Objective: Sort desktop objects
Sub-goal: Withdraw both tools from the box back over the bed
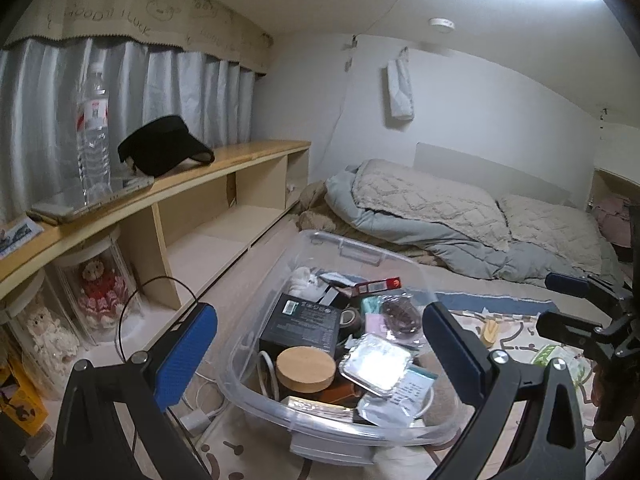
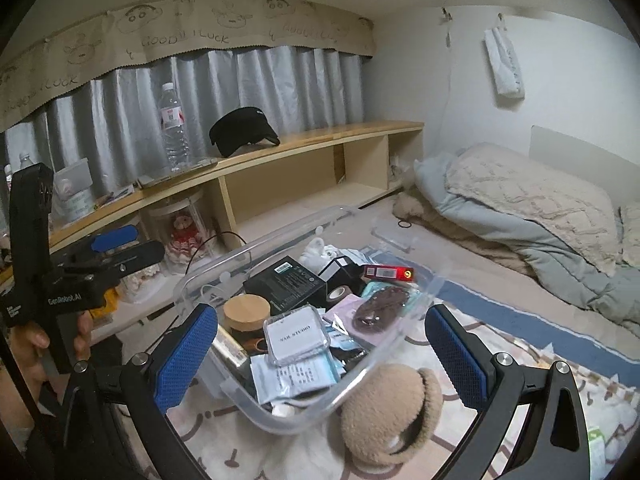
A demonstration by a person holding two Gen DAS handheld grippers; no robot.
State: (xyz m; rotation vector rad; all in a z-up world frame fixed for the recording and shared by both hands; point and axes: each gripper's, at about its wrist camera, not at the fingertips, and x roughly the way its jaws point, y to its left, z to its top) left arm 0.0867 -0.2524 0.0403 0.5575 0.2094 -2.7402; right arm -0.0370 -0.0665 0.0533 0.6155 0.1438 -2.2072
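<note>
- The clear plastic bin (image 1: 320, 432) sits on the patterned bed cover (image 2: 540, 364), heaped with small things: a black box (image 1: 302, 326), a round wooden lid (image 1: 306, 368), a red pack (image 2: 388, 271).
- The left tongs (image 1: 320, 344) hang spread wide above the bin's near rim, holding nothing.
- The right tongs (image 2: 322, 348) are likewise wide apart and empty over the bin's near corner.
- A tan plush item (image 2: 390, 412) lies touching that corner's outer wall.
- Bare bed cover runs between the bin and the folded quilt (image 2: 532, 208).
- The wooden shelf (image 1: 224, 164) runs along the bin's left side.
</note>
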